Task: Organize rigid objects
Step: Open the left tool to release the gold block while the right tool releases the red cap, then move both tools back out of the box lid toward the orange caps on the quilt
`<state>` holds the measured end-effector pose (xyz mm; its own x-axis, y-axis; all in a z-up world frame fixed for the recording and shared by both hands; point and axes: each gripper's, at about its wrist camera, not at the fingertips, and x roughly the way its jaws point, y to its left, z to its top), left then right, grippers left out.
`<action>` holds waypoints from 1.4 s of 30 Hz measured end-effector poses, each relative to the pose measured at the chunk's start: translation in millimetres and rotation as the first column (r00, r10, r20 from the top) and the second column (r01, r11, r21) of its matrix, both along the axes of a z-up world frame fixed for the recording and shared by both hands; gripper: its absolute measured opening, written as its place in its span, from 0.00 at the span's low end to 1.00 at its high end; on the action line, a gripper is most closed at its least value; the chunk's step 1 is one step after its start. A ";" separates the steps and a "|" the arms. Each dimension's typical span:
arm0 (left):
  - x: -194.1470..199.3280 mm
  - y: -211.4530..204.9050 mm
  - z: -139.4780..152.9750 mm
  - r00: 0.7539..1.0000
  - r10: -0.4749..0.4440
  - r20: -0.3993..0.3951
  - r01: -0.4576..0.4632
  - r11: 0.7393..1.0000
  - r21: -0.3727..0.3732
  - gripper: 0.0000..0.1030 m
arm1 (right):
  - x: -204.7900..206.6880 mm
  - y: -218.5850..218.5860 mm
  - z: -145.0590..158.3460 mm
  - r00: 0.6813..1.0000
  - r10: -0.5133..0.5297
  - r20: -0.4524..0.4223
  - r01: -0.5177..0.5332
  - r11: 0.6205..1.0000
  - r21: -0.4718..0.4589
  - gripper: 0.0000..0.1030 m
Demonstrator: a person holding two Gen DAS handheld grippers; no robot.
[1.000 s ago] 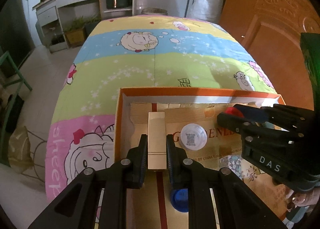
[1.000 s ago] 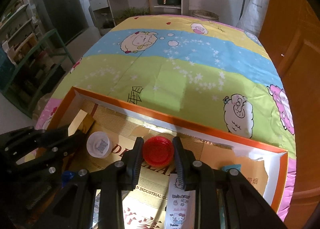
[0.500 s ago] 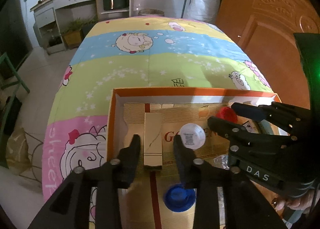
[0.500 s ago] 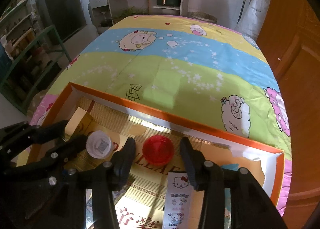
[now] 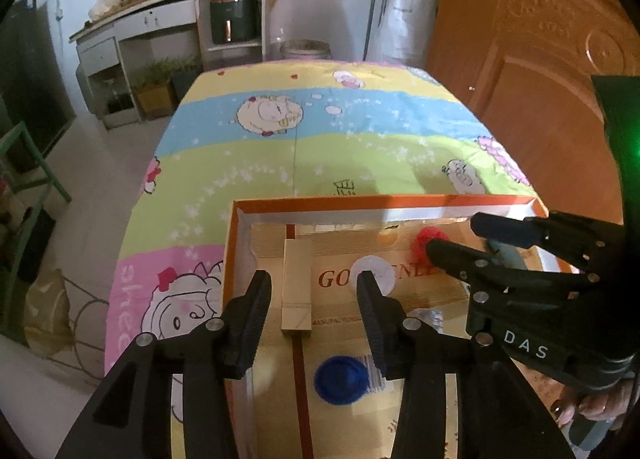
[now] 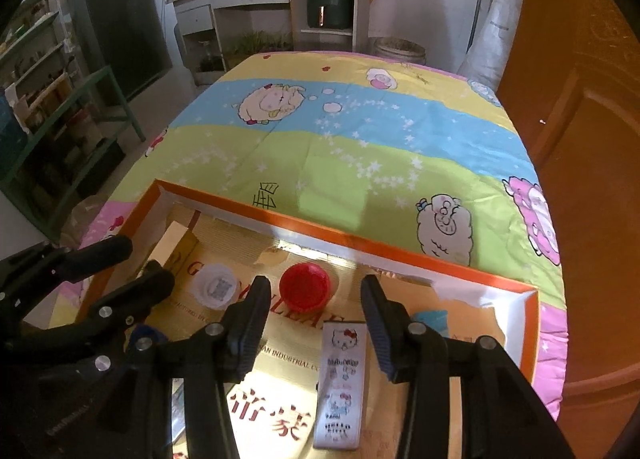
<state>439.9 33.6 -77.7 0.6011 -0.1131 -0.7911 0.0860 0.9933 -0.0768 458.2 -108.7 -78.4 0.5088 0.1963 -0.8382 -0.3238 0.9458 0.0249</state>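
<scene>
L gripper (image 5: 313, 285) opening over gold box (image 5: 296, 289), orange tray (image 5: 230, 255).

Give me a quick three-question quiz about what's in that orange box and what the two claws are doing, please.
1. True or false: the right claw grips the red cap.
2. Which lies nearest the left claw? A) gold box B) Hello Kitty pack C) blue cap
3. Where do all these items sit?

Key: 1 false, open around it. 2 A. 3 inside the orange box on the cartoon bedsheet.
</scene>
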 end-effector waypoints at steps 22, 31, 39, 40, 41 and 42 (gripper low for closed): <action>-72.5 -10.4 48.7 0.996 0.010 0.084 -0.009 1.000 -0.011 0.45 | -67.1 -20.8 48.7 0.998 -0.017 0.062 0.014 0.999 0.051 0.45; -108.6 -10.0 64.4 0.993 0.019 0.114 -0.015 0.999 -0.041 0.45 | -100.8 -25.1 66.1 0.996 -0.013 0.091 0.008 0.998 0.061 0.45; -138.9 -5.3 78.1 0.990 0.027 0.139 -0.019 0.998 -0.054 0.45 | -129.8 -27.1 78.9 0.993 -0.014 0.114 0.007 0.998 0.068 0.45; -142.4 -4.8 79.3 0.990 0.029 0.141 -0.021 0.998 -0.054 0.45 | -133.8 -27.5 79.7 0.993 -0.016 0.116 0.007 0.997 0.071 0.45; -147.4 -4.3 81.0 0.989 0.030 0.146 -0.023 0.998 -0.053 0.45 | -138.9 -28.0 80.8 0.993 -0.017 0.120 0.009 0.997 0.074 0.45; -151.1 -4.1 82.6 0.988 0.031 0.150 -0.024 0.998 -0.050 0.45 | -142.9 -28.2 81.4 0.992 -0.019 0.124 0.010 0.997 0.073 0.45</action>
